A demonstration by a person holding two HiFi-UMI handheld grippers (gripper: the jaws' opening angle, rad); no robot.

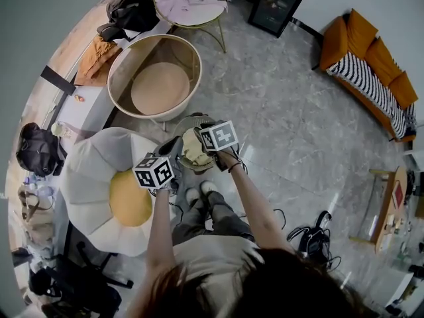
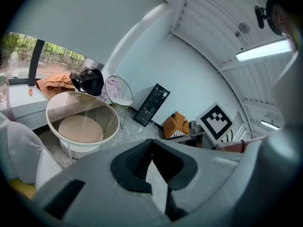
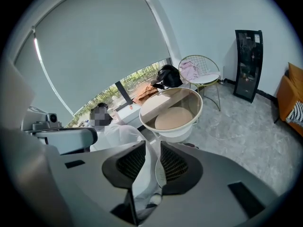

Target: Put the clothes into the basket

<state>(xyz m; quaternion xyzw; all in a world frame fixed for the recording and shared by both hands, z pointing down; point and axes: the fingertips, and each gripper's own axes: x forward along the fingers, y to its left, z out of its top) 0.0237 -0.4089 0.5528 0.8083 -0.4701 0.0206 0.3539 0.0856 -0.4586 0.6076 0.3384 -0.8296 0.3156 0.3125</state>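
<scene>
The right gripper [image 3: 152, 146] held its jaws parted, pinching nothing, with pale cloth showing in the gap. Just beneath it a cream garment [image 1: 194, 148] lay bunched in the basket [image 1: 189, 118] by the person's feet. The left gripper [image 2: 151, 143] was closed and empty alongside. A white chair [image 1: 93, 164] stood near, a round table [image 1: 156, 78] beyond.

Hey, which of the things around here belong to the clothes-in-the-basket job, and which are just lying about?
Job: basket, beige garment at its mouth; probably also the pink garment and orange garment, both still elsewhere.
Lying about: round glass table, white chair, black bag, orange sofa.
</scene>
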